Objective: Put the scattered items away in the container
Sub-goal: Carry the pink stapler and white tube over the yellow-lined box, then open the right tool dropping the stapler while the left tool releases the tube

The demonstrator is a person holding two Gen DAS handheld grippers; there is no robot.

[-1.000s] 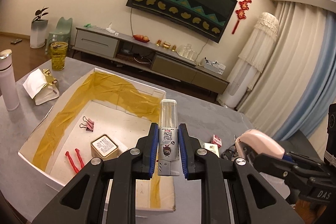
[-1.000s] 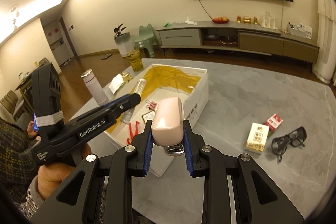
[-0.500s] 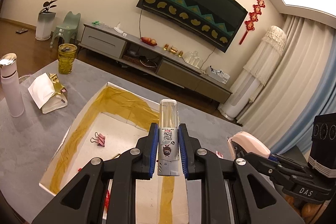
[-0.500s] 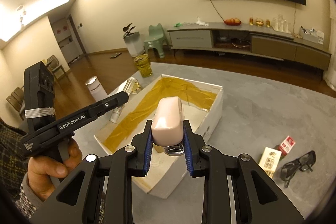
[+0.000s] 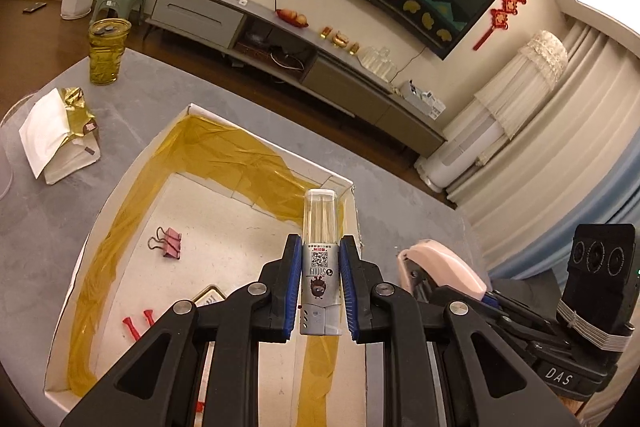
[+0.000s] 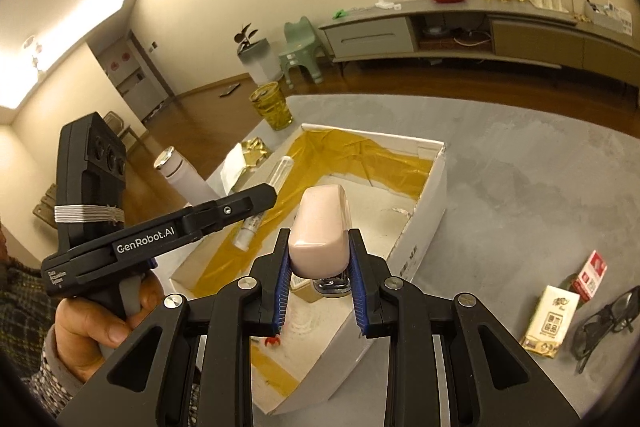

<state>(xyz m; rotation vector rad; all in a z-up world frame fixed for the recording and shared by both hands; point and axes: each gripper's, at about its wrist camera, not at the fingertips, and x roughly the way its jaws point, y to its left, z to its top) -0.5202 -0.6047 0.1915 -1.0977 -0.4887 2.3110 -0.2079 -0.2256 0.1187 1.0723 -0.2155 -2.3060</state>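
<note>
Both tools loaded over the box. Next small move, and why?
Probably lower the left tool and open it: its clear toothpick tube already hangs over the white box, above bare floor. The right tool grips the pink stapler.

1. The small tin [image 5: 208,298] in the box [image 5: 120,187] was mostly hidden behind the left gripper [image 5: 320,291].
2. The red clips [image 5: 138,323] were partly covered by the same gripper.
3. The label text on the toothpick tube [image 5: 321,267] was too small to read.
4. The stapler [image 6: 320,231] hid its own metal base [image 6: 332,285] in the right wrist view.
5. The glasses [image 6: 604,323] were cut off by the picture's dark rim.
</note>
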